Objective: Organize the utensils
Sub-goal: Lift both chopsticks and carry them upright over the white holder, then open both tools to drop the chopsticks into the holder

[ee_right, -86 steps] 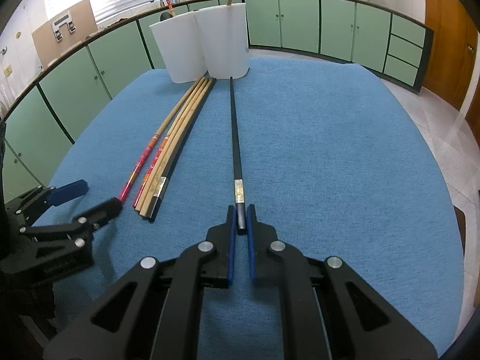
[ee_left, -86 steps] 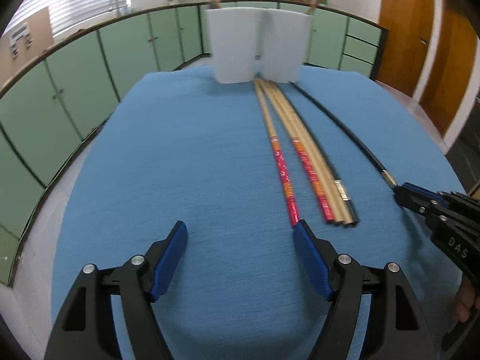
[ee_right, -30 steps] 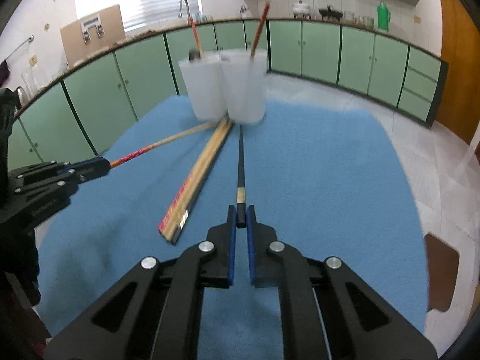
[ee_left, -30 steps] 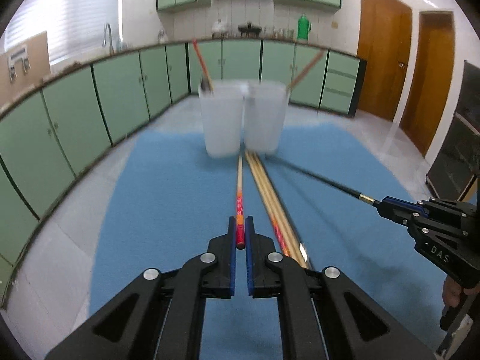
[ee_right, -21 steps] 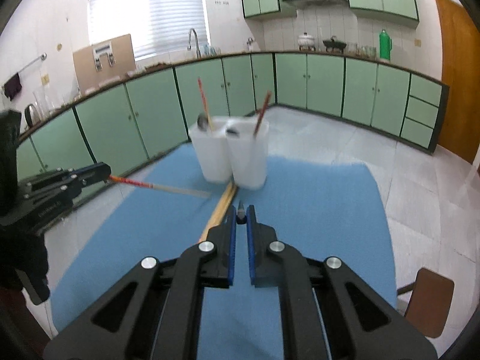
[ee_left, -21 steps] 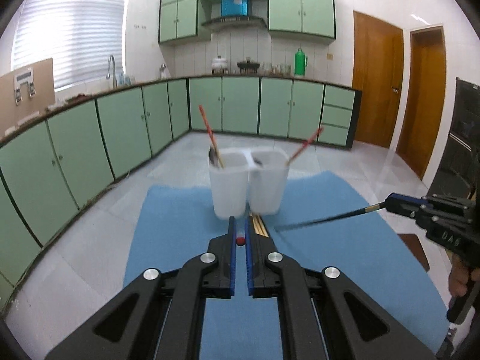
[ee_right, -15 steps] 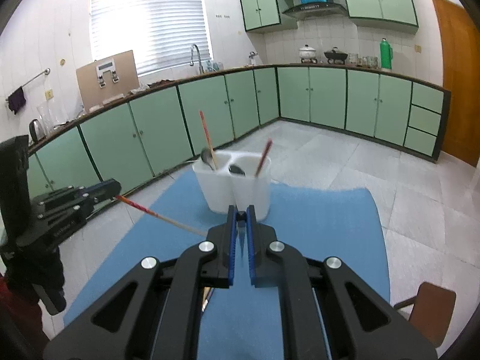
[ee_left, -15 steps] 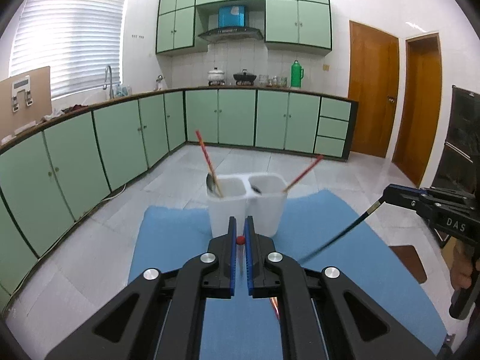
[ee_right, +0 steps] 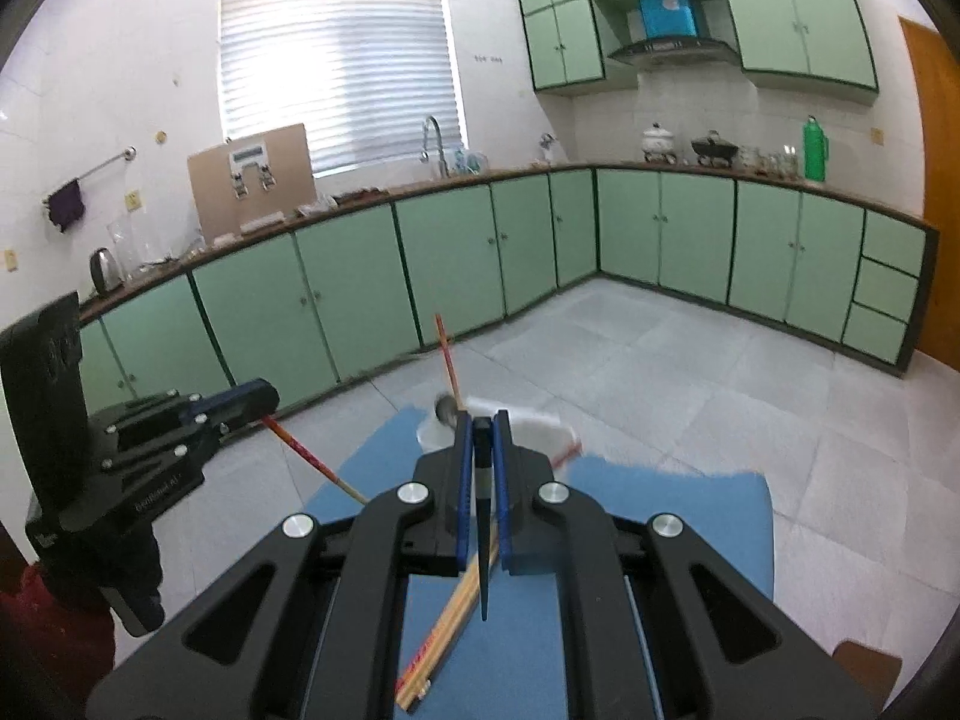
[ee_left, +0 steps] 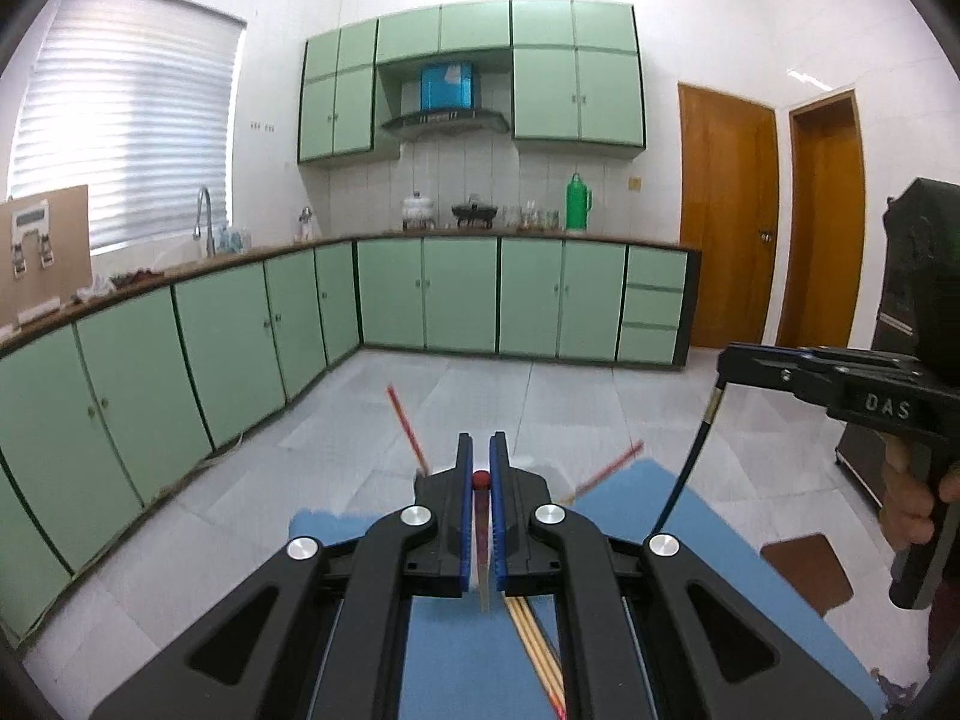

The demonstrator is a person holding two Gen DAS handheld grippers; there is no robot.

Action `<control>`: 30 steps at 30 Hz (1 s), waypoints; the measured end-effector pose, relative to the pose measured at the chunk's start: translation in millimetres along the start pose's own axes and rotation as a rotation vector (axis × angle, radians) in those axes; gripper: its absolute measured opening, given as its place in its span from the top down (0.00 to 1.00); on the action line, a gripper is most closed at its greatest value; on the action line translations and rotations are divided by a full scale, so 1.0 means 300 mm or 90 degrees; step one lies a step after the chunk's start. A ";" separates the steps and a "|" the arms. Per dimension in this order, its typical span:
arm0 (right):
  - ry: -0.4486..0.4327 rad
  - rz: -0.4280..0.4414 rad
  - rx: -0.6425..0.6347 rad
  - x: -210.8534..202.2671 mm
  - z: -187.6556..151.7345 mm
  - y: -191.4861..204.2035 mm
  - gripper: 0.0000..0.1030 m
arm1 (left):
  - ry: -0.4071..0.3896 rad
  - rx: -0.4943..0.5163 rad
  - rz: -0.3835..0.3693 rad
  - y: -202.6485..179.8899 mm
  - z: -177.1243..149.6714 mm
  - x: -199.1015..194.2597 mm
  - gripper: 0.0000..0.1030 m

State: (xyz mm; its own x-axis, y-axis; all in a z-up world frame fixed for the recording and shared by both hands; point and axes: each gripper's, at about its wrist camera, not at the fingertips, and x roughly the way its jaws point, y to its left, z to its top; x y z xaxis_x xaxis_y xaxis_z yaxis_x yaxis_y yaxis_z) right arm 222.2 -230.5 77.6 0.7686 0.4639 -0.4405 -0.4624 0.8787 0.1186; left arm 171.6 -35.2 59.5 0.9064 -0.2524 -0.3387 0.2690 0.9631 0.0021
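Observation:
My left gripper is shut on a red-ended chopstick and holds it high, hanging down; it also shows in the right wrist view. My right gripper is shut on a black chopstick, which hangs point down; it also shows in the left wrist view. The white two-cup holder stands below, mostly hidden behind the fingers, with a red chopstick and a spoon in it. Several chopsticks lie on the blue cloth.
The cloth-covered table is far below both grippers. Green kitchen cabinets run along the far walls, with a sink on the left. A brown stool stands right of the table. Two wooden doors are at the right.
Both grippers have risen steeply from the cloth, each lifting its chopstick until it hangs downward. The holder and table have dropped to the bottom of both views.

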 end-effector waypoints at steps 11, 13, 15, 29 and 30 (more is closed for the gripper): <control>-0.087 -0.036 -0.020 0.060 0.247 -0.046 0.94 | -0.126 0.005 0.013 0.014 0.230 0.036 0.95; -0.088 -0.050 -0.026 0.110 0.263 -0.062 0.94 | -0.133 0.007 0.013 0.013 0.243 0.090 0.95; -0.084 -0.058 -0.029 0.156 0.267 -0.075 0.94 | -0.125 0.009 0.015 0.021 0.238 0.157 0.95; 0.033 -0.068 0.010 0.422 0.106 -0.164 0.94 | 0.031 0.023 0.016 0.058 0.035 0.532 0.94; 0.042 -0.064 0.016 0.432 0.091 -0.165 0.92 | 0.042 0.022 0.015 0.059 0.024 0.544 0.92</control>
State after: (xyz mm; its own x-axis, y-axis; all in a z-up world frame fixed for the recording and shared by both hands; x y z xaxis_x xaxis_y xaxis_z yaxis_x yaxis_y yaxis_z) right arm 356.8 -210.9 38.8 0.7791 0.3660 -0.5090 -0.3732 0.9231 0.0925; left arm 326.5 -60.0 10.9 0.8896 -0.2220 -0.3993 0.2597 0.9648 0.0422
